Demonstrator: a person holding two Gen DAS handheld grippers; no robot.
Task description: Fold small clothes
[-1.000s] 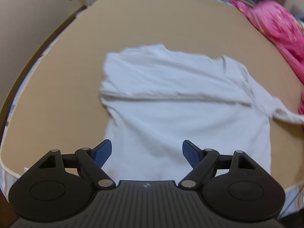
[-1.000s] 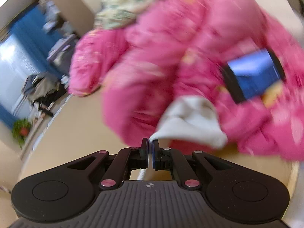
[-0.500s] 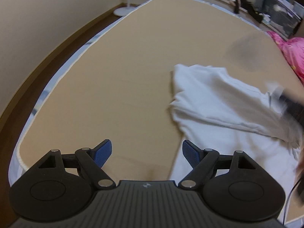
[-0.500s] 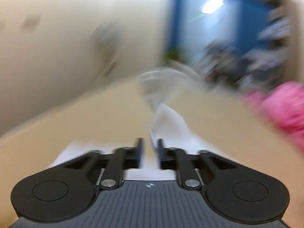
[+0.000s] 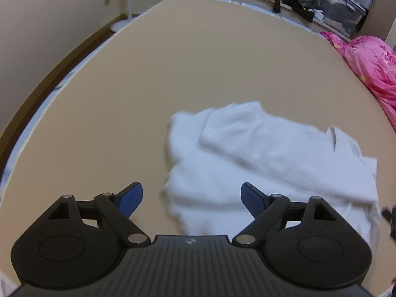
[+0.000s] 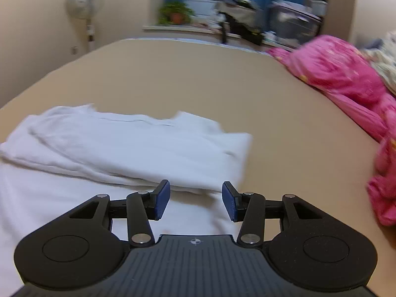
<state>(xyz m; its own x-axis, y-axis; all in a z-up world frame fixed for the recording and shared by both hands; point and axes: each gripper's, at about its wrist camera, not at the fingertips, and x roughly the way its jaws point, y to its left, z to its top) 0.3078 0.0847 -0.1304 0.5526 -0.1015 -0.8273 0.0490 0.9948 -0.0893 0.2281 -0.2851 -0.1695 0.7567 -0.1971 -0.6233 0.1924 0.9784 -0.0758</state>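
A white T-shirt (image 5: 267,158) lies on the tan bed (image 5: 173,74), its top part folded down over the body with both sleeves tucked in. It also shows in the right wrist view (image 6: 118,146). My left gripper (image 5: 191,199) is open and empty, above the shirt's near left edge. My right gripper (image 6: 195,201) is open and empty, just above the folded layer's right end. A dark bit of the right gripper (image 5: 389,216) shows at the right edge of the left wrist view.
A pink quilt (image 6: 346,81) is heaped along the bed's right side and shows in the left wrist view (image 5: 371,59) too. A standing fan (image 6: 84,2) is by the far wall. A cluttered sill with a plant (image 6: 175,12) runs behind the bed.
My right gripper carried the right sleeve leftward over the shirt, then opened and let it go. My left gripper stayed open and swung its view left, then back over the shirt.
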